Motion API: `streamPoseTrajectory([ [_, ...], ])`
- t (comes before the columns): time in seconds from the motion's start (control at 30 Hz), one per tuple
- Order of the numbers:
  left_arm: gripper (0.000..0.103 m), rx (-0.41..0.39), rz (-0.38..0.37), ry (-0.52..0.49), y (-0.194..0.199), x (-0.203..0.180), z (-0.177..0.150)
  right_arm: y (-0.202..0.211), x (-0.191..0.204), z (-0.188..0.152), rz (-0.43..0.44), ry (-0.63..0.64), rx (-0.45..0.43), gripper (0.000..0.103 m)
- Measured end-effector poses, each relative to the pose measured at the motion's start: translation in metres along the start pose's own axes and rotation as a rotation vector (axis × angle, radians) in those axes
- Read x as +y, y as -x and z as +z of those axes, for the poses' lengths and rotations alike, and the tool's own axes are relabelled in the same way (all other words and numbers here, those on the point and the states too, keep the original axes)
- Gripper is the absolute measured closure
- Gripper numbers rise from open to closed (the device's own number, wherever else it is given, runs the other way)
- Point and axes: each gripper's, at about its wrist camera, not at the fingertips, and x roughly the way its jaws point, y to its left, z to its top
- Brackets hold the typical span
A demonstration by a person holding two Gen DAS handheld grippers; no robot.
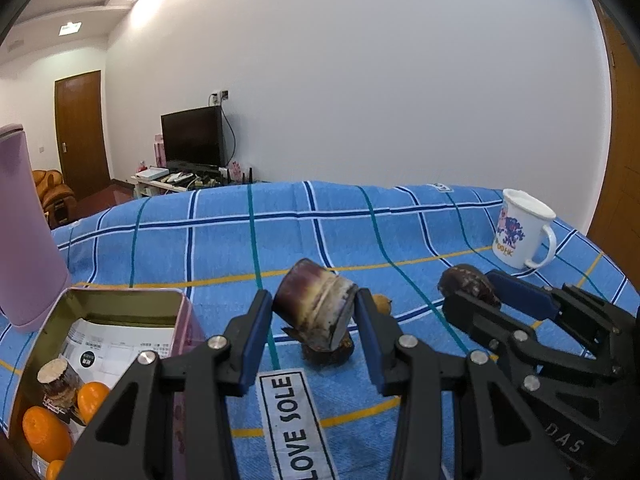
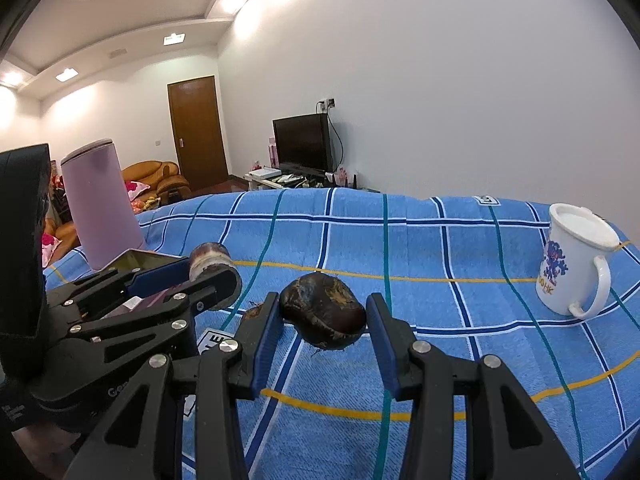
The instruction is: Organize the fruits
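My left gripper [image 1: 313,297] is shut on a purplish-brown cane piece [image 1: 316,312], held tilted just above the blue plaid cloth. Under it on the cloth lie a dark brown fruit [image 1: 330,352] and a small orange-brown one [image 1: 382,304]. My right gripper [image 2: 323,301] is shut on a dark brown round fruit [image 2: 324,316], which both blue pads touch. In the left wrist view the right gripper [image 1: 470,290] is at the right with that fruit [image 1: 464,282]. In the right wrist view the left gripper [image 2: 212,273] and its cane piece [image 2: 208,258] are at the left.
An open tin box [image 1: 120,300] at the left holds oranges [image 1: 44,432] and another cane piece [image 1: 58,380]. A purple tumbler [image 2: 100,208] stands behind the tin. A white printed mug [image 2: 572,260] stands at the far right. A "LOVE SOLE" label [image 1: 296,428] is sewn on the cloth.
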Motion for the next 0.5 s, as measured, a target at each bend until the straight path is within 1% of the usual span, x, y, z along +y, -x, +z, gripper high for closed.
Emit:
streamPoseTrajectory([
  [0.5,0.059,-0.074,0.007,-0.037,0.017,-0.007,-0.002,0.013,0.001,-0.003,-0.009,0.002,-0.053,0.058],
])
